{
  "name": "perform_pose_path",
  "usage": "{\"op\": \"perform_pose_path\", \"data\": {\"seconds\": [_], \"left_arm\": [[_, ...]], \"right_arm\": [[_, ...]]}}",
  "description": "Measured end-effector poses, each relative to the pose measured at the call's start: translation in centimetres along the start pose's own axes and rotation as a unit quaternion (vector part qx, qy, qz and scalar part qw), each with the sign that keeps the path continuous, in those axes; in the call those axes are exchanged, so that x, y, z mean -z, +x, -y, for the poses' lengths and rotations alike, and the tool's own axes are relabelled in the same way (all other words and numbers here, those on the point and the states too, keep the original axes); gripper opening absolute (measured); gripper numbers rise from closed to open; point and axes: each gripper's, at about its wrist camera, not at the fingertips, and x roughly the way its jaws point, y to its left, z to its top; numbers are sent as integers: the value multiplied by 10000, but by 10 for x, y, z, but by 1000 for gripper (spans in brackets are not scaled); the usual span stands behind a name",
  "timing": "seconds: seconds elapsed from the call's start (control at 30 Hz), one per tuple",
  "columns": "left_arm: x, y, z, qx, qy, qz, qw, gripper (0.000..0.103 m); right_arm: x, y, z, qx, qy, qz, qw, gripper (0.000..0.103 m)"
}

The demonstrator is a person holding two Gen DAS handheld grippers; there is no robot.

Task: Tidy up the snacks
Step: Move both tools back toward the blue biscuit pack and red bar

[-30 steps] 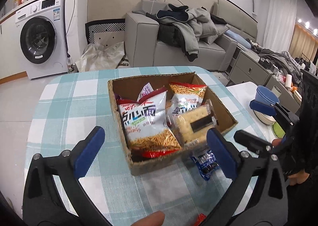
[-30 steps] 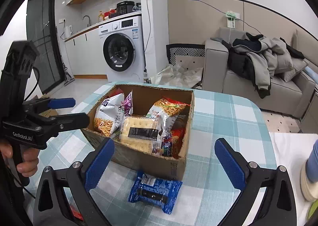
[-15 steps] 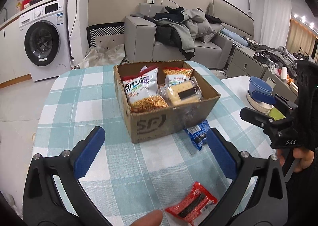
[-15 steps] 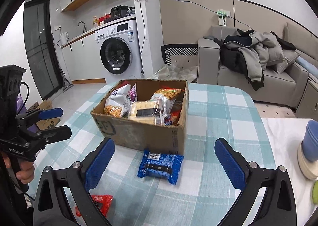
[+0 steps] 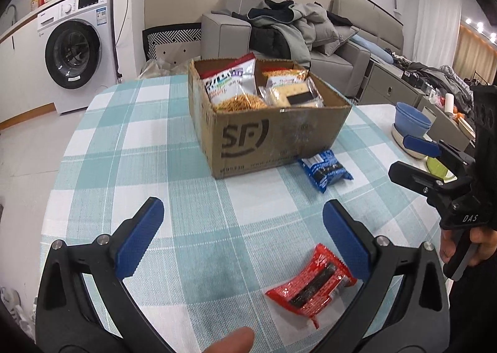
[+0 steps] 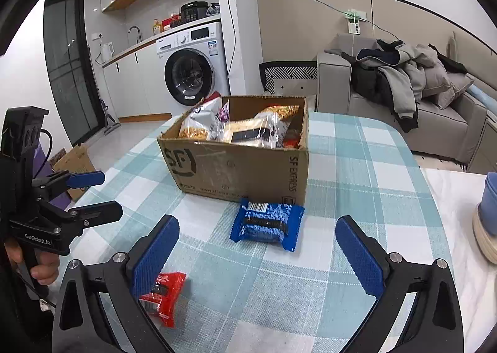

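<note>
Snacks left to box are two: a red packet (image 5: 310, 286) lying flat on the checked tablecloth (image 5: 124, 142) just ahead of my left gripper (image 5: 245, 238), and a blue biscuit packet (image 6: 267, 222) touching the front of the cardboard box (image 6: 236, 169), ahead of my right gripper (image 6: 257, 256). Both sets of jaws stand wide and empty. I'd take red first, I think: swing left slightly rightward, straddle the packet across its short width, pinch gently so the wrapper doesn't skid, then lift clear over the box wall.
</note>
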Motion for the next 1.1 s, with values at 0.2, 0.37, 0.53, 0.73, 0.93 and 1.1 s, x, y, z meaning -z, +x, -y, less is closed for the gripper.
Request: {"op": "perform_pose_path", "data": {"seconds": [0.2, 0.37, 0.53, 0.73, 0.93, 1.1], "left_arm": [[6, 5, 4, -29, 172, -34, 9998, 102], [12, 12, 13, 13, 401, -219, 9990, 102], [21, 19, 28, 217, 875, -437, 9950, 102], [35, 28, 40, 384, 1219, -666, 9896, 102], [44, 35, 44, 565, 1360, -827, 9856, 102], [55, 42, 46, 814, 1532, -1113, 9785, 102]], "right_arm": [[4, 6, -3, 42, -53, -167, 9998, 102], [6, 9, -1, 68, -21, -286, 9996, 102], [8, 11, -1, 71, -18, -334, 9994, 102], [10, 14, 1, 78, -14, -395, 9992, 102], [10, 16, 3, 101, 2, -408, 9991, 102], [12, 17, 4, 105, 5, -457, 9989, 102]]}}
